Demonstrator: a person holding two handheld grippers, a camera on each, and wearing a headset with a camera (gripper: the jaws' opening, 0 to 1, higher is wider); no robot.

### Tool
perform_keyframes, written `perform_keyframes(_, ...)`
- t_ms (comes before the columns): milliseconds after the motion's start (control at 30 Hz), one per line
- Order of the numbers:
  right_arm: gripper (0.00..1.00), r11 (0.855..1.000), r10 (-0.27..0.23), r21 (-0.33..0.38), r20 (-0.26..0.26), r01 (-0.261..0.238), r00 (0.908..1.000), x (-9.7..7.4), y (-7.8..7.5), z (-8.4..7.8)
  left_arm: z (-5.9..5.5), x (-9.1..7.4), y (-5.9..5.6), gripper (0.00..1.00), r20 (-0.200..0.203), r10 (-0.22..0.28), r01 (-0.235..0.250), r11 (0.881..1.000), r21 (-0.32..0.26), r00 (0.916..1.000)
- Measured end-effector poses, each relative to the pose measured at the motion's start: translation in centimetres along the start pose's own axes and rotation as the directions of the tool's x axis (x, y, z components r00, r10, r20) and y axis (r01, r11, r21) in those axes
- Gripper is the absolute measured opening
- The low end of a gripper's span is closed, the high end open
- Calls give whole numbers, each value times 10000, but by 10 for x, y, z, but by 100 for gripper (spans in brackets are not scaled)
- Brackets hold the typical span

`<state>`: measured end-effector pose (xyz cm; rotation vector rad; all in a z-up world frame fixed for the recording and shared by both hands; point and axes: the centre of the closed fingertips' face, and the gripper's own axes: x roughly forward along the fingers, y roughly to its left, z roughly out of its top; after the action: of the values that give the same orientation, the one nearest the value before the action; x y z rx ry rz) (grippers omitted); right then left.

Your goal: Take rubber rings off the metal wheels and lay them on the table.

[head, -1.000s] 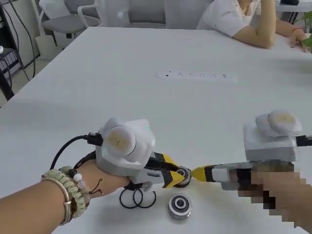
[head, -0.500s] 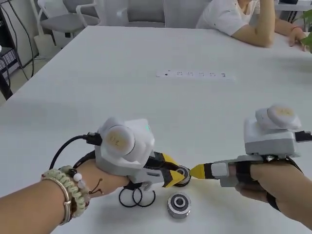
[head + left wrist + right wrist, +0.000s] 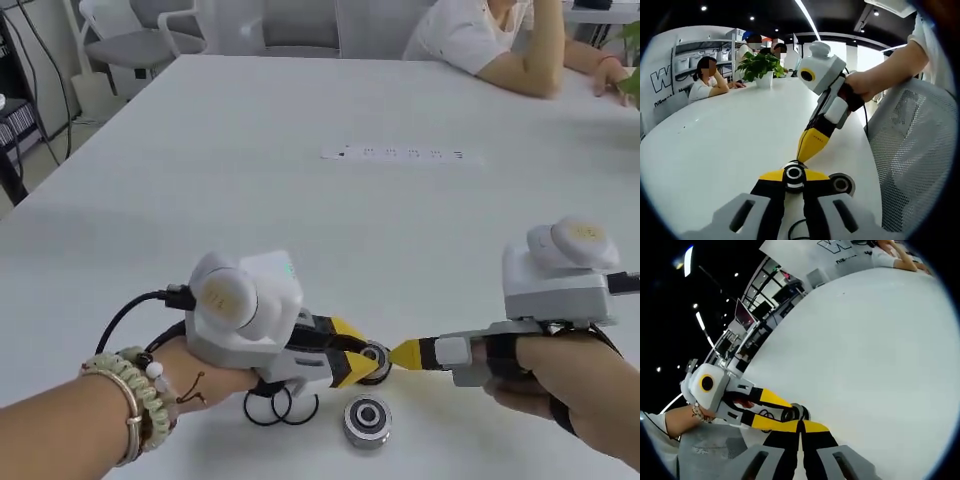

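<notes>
Bright, even ceiling light — sharp centres, fisheye-warped edges.

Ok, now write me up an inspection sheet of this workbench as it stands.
Surface: white table.
Job's things: one wheel clamped in the left gripper; a second wheel lying flat on the table; two black rings lying beside it, overlapping.
Clutter: power strip further out on the table.
Grippers: left gripper shut on the wheel; right gripper has its jaws together, tip at that wheel; cannot tell whether it pinches a ring.
Cables: black cable running from the left gripper.
Surroundings: person seated at the far end, chairs, potted plant.
</notes>
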<state>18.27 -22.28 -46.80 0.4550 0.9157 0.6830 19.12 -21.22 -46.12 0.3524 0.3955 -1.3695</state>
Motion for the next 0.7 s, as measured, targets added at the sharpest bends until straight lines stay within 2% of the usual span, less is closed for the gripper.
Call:
perform_keyframes(267,0,9999,-93,63,-94,94,9999,0,0,1,0,0,1,8,125,-8,9,9999,-129,9999)
perform_keyframes(500,0,9931,-409,-1119,-594,340,9974,1,8,-3,1,1,0,8,76,17,-15,9998,-175,10000)
perform_keyframes(700,0,9879,-515,-1498,-691,407,9963,2,6,-2,1,1,0,8,84,19,-17,9997,-225,10000)
